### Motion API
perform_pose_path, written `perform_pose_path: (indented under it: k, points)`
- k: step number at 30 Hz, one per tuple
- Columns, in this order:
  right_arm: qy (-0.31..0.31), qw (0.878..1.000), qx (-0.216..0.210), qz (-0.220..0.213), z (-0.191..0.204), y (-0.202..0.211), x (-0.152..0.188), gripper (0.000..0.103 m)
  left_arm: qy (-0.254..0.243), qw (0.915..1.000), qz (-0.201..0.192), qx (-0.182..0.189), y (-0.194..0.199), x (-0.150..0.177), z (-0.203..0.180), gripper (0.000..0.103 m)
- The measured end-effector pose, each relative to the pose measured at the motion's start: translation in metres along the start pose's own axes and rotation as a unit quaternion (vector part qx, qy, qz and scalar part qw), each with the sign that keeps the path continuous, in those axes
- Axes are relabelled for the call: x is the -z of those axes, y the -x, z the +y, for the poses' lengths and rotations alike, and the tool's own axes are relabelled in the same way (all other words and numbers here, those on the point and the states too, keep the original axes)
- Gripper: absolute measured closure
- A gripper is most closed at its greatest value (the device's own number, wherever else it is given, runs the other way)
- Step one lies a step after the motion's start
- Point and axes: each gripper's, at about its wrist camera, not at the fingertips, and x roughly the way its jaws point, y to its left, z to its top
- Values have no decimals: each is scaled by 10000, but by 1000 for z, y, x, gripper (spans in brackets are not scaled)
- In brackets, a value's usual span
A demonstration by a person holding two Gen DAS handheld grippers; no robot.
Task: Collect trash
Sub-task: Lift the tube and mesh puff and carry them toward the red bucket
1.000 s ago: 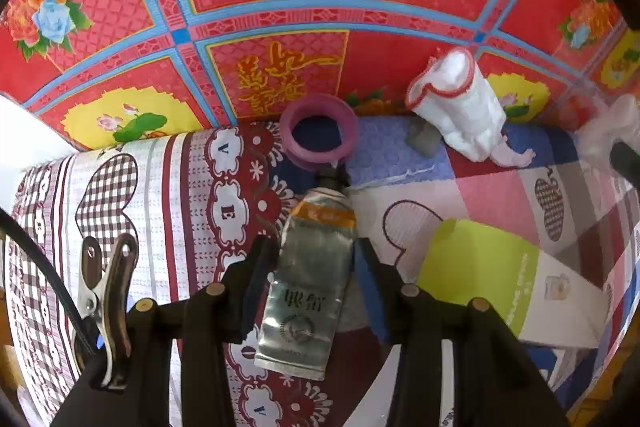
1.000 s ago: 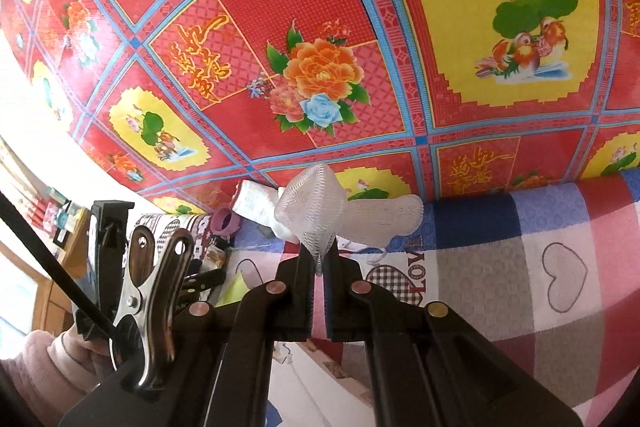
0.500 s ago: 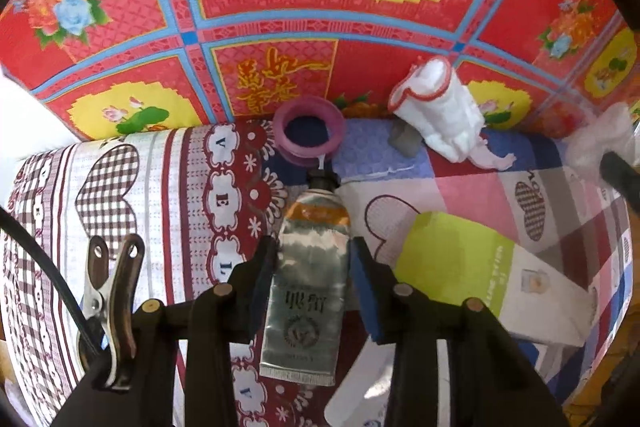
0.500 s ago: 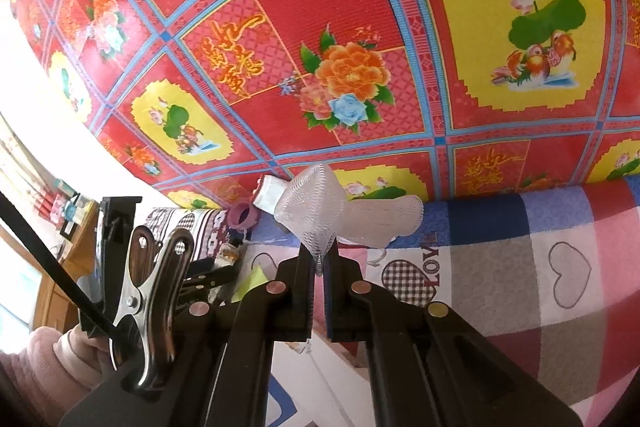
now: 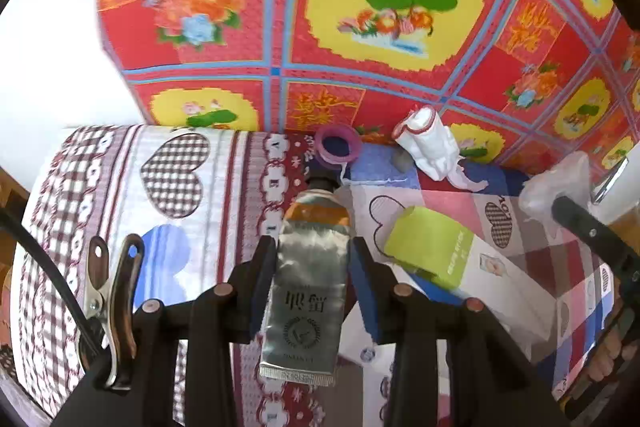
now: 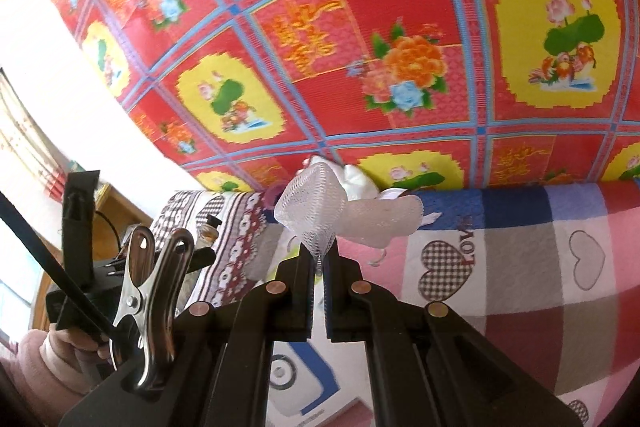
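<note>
My left gripper (image 5: 313, 255) is shut on a flat silver tube (image 5: 310, 283) with an orange band and a dark cap, held above the patterned bedcover (image 5: 120, 187). My right gripper (image 6: 319, 259) is shut on a white foam net sleeve (image 6: 314, 207), which fans out above the fingertips. In the left wrist view, a purple tape ring (image 5: 338, 146) and a crumpled white cloth with red trim (image 5: 430, 143) lie at the far edge against the red floral wall sheet. A lime-green and white box (image 5: 436, 247) lies right of the tube.
The right gripper's black frame (image 5: 592, 235) and its foam net enter the left wrist view at right. A person's pink sleeve (image 6: 44, 359) shows low left in the right wrist view. A white and blue box (image 6: 296, 379) lies under the right gripper.
The left gripper closed on the tube, lifted it off the cover and swung left, so the tape ring and cloth sit farther away. The right gripper drifted sideways, still holding the foam net.
</note>
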Motion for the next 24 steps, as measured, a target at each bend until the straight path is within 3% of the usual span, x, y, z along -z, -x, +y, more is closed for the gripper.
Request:
perform_pose_path:
  k: [6,24]
  points:
    - [125,9998,-134,36,22,4,10,98,170,9997,-149,4,21,5,10,63]
    - [354,9993,-103,-20,114,29,55,99,400,9983,-373,196,92,62,66,63]
